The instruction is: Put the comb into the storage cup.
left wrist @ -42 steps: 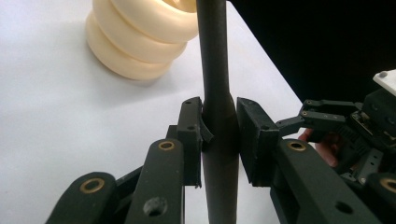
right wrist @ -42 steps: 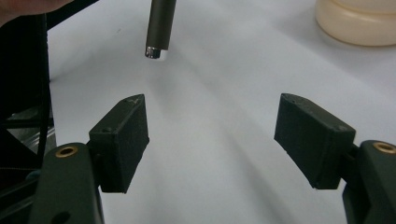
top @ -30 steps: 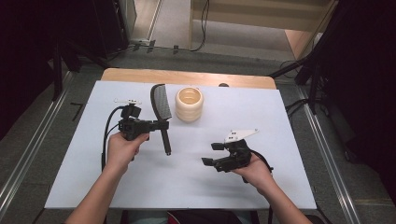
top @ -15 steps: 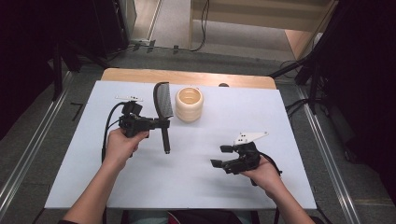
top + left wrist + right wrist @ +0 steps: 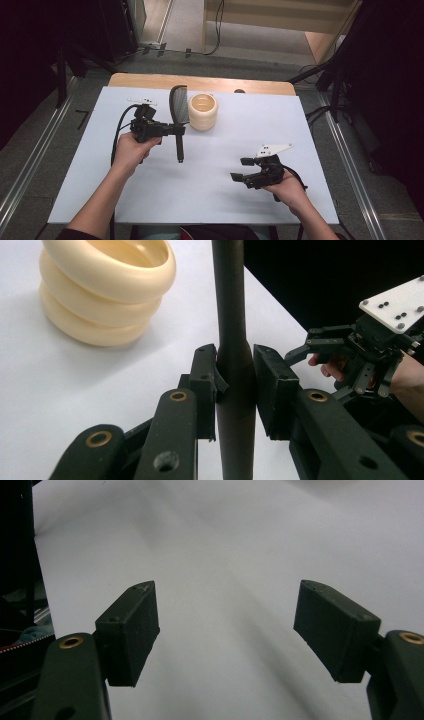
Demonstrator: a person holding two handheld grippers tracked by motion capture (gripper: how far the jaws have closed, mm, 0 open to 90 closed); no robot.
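My left hand-held gripper point(image 5: 172, 131) is clamped on the black comb's point(image 5: 178, 115) handle, upper left of the frame beside the cream holder point(image 5: 202, 111). The right hand-held gripper point(image 5: 245, 171) waits with jaws apart. Next, I'd judge: lift the comb into the holder.

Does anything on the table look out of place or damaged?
Nothing stands out. The left gripper holds the black comb by its handle beside the upright cream ribbed cup; the right gripper is open over the bare table.
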